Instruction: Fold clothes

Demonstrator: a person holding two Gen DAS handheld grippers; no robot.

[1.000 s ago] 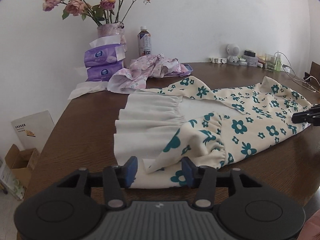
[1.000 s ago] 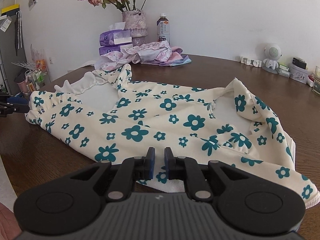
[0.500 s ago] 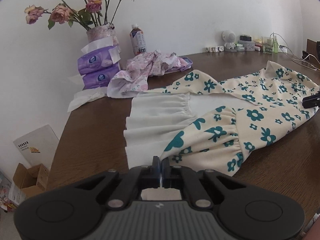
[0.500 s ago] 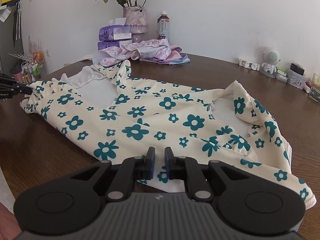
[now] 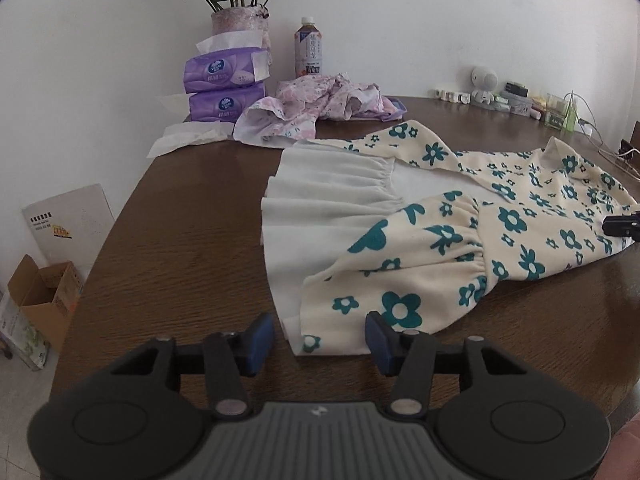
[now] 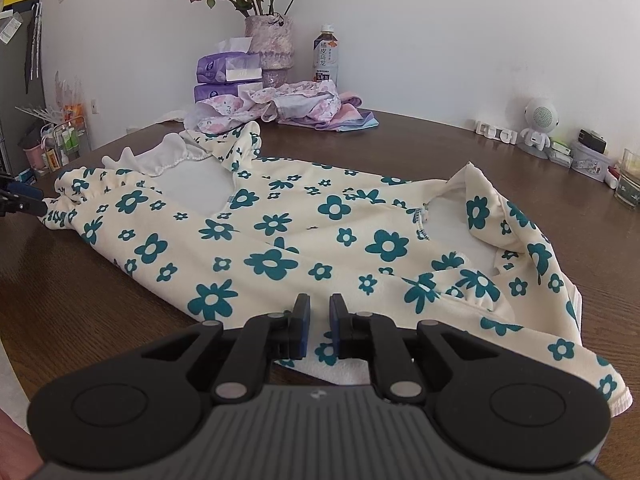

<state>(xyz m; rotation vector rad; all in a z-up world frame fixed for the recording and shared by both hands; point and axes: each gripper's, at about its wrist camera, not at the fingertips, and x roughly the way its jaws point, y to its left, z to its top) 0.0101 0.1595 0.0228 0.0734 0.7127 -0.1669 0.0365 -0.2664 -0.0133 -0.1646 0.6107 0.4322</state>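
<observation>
The left wrist view sits low over the near edge of the dark brown wooden tabletop (image 5: 192,240), looking along the cream garment with teal flowers (image 5: 500,236) toward the white wall. The right wrist view looks from close above the same garment (image 6: 280,240). Both show the pale pink vase of dried roses (image 5: 238,24) (image 6: 270,46) at upper centre.

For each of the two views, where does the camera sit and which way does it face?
Left wrist: behind the open left gripper, at the dress hem, facing along the table.
Right wrist: behind the right gripper, narrowly parted over the dress's near edge, facing the vase.
Both share dress, vase, bottle.
</observation>
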